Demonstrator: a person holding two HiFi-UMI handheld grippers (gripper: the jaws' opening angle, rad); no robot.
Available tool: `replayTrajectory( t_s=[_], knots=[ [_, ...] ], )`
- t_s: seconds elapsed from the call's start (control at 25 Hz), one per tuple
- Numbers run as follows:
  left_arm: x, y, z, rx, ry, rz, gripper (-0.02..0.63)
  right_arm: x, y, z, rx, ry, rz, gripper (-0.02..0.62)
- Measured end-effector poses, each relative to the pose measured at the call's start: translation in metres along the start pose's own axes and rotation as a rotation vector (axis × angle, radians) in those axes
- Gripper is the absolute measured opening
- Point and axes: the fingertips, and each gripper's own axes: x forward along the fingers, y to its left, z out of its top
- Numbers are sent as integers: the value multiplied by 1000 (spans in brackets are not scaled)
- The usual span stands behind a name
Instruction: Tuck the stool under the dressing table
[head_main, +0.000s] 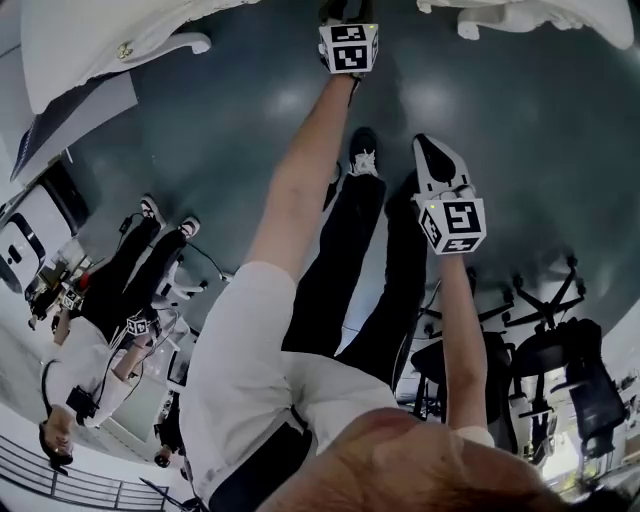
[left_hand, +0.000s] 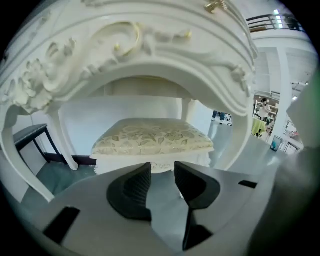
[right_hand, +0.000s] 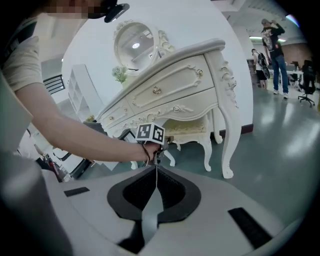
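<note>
1. The left gripper (left_hand: 162, 169) has its jaws spread with only air between them. It points at the front edge of the stool (left_hand: 152, 137); whether the tips touch the seat cannot be told.
2. The right gripper (right_hand: 156, 170) hangs back from the furniture, jaws pressed together on nothing.
3. The stool stands in the knee recess of the dressing table (left_hand: 150, 55), beneath the carved arch and between the front legs, so the tuck looks all but done.
4. Likely trouble: a further shove off-centre could swing the stool so a leg knocks one of the table's curved legs.
5. A push placed on the cushion (soft, patterned fabric) could let the jaws skid upward and scrape the carved apron above.
6. Pushing too far could drive the stool into whatever stands behind the recess, which is hidden here.
7. Containers: the table's drawers (right_hand: 175, 82) are shut, their contents unseen.
</note>
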Motion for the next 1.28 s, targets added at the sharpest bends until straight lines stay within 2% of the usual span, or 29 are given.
replayTrajectory(
  t_s=[0.2, 0.4, 0.6, 0.92, 1.28],
  knots=[
    [-77, -21, 4, -17, 2, -18, 163, -28, 15, 13, -20, -8, 27, 44],
    [-147, -38, 33, -41, -53, 7, 163, -57, 24, 18, -82, 25, 58, 44],
    [-211, -66, 56, -65, -77, -18, 163, -92, 23, 34, -105, 19, 37, 44],
    [-304, -87, 98, -96, -94, -59, 163, -126, 54, 62, -182, -24, 32, 44],
    [-393, -124, 118, -86, -78, -94, 163, -178, 78, 94, -137, -62, -4, 44]
  ],
)
